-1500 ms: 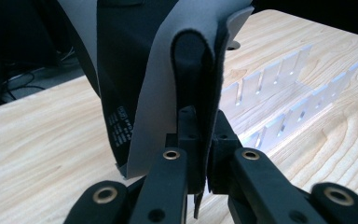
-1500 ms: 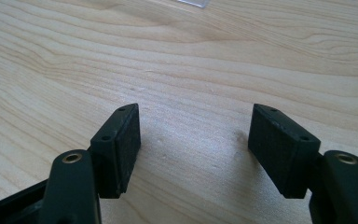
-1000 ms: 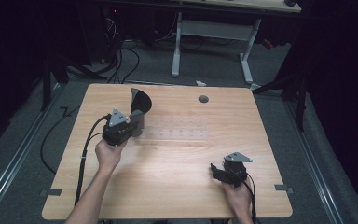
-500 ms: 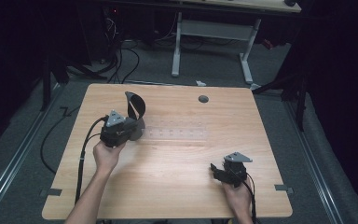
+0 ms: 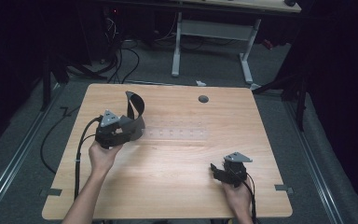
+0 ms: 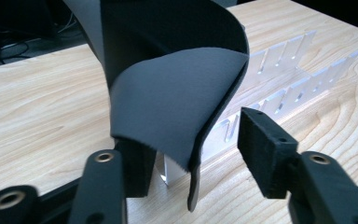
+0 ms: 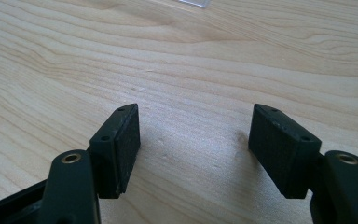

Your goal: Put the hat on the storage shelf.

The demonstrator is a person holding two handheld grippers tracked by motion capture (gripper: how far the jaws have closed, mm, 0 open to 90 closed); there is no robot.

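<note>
Sheet (image 6: 172, 98) lower, between hand-held gripper (image 6: 193, 154) jaws

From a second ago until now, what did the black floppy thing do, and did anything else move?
The black floppy sheet curled over and sagged down toward the left gripper, changing from a rounder cup shape to a bent strip. In the left gripper view the jaws stand apart, the sheet drooping against one of them. The left hand barely shifted. The right gripper, open over bare table, and the clear slotted rack stayed put.
</note>
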